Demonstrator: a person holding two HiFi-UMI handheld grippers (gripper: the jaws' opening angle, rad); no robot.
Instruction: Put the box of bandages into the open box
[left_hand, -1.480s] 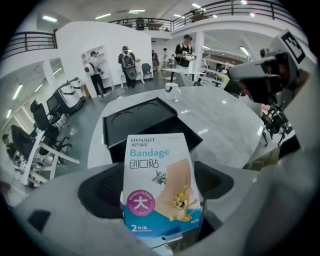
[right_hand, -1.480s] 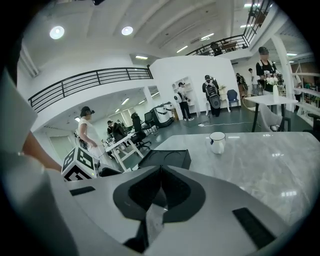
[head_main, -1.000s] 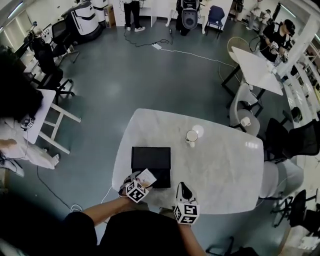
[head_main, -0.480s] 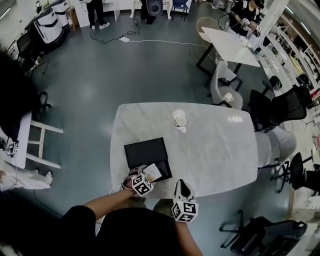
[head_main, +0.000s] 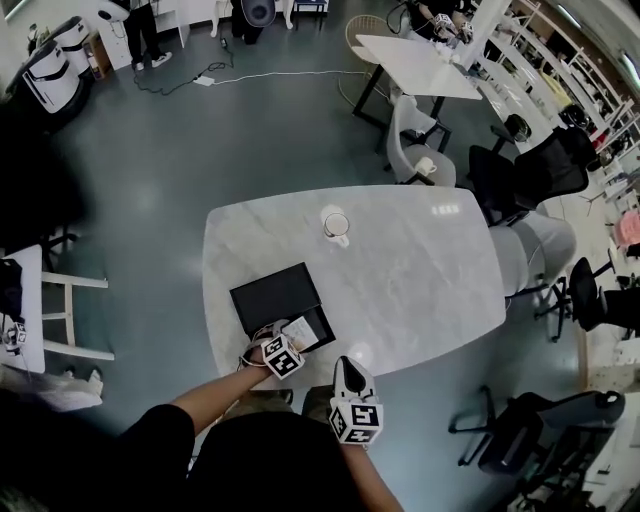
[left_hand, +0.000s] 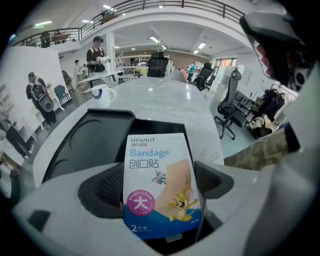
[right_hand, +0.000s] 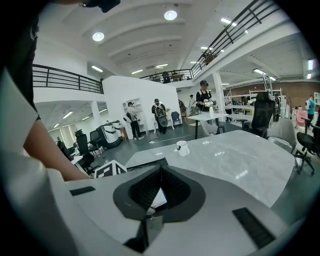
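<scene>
**Bandage box held over the black box at the desk's near edge**

The left tool has its jaws set narrow against the two side edges of the box of bandages, one dark ribbed pad on each side. The carton's printed face is turned to the left gripper view. It is white above and blue below, with the word "Bandage", a pink circle and a cartoon cat and mouse.

In the head view the carton sits tilted over the near right corner of the open box, close to the desk's near edge. Whether it touches the black lining beneath cannot be told. The open box is black and shallow, lying flat on the pale marbled desk. The left gripper view shows a moulded recess in its left part and a darker bay straight behind the carton.

The right tool is held off the near edge of the desk, to the right of the left tool and apart from it. Its jaws are brought together at the tips, with nothing gripped between them. The person's bare left forearm reaches in from a dark sleeve.

A white mug stands alone toward the far side of the desk, well apart from the open box. Beyond it a grey chair is drawn up at the far right corner, and a second white desk stands farther back on the grey floor
</scene>
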